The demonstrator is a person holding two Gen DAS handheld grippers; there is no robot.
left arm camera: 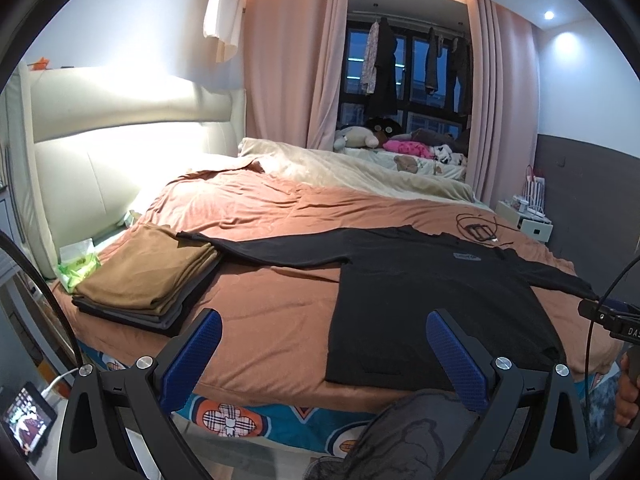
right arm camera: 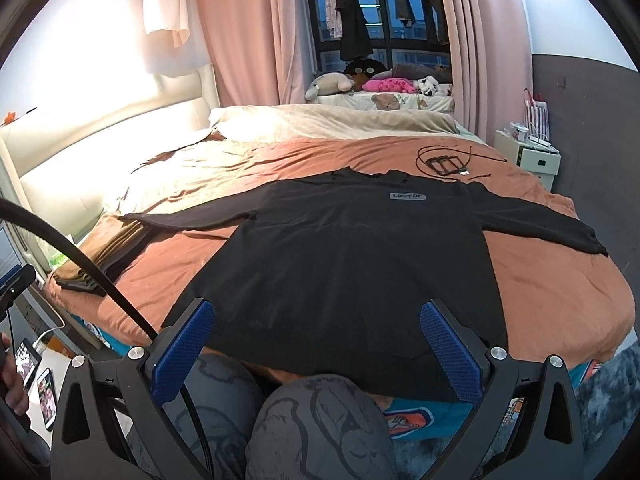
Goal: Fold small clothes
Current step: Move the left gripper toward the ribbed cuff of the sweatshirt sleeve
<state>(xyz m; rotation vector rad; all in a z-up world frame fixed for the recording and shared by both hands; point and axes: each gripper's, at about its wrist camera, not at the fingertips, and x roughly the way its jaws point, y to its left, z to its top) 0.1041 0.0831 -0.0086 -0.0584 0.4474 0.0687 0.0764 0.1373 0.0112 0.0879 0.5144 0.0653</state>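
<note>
Spread flat on the bed [right arm camera: 560, 280], the black shirt [right arm camera: 348, 248] looks light and limp; pinch a sleeve cuff. Left gripper [left arm camera: 324, 344] and right gripper [right arm camera: 318, 336] are spread, empty.

Pink curtains [left arm camera: 280, 60] frame a dark window [left arm camera: 404, 76] behind the cream headboard [left arm camera: 120, 128].

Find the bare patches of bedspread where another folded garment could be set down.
Free: bedspread between the folded stack and the black shirt; also beyond the shirt's left sleeve, toward the beige blanket. Crowded: the far right corner, by the cables.
</note>
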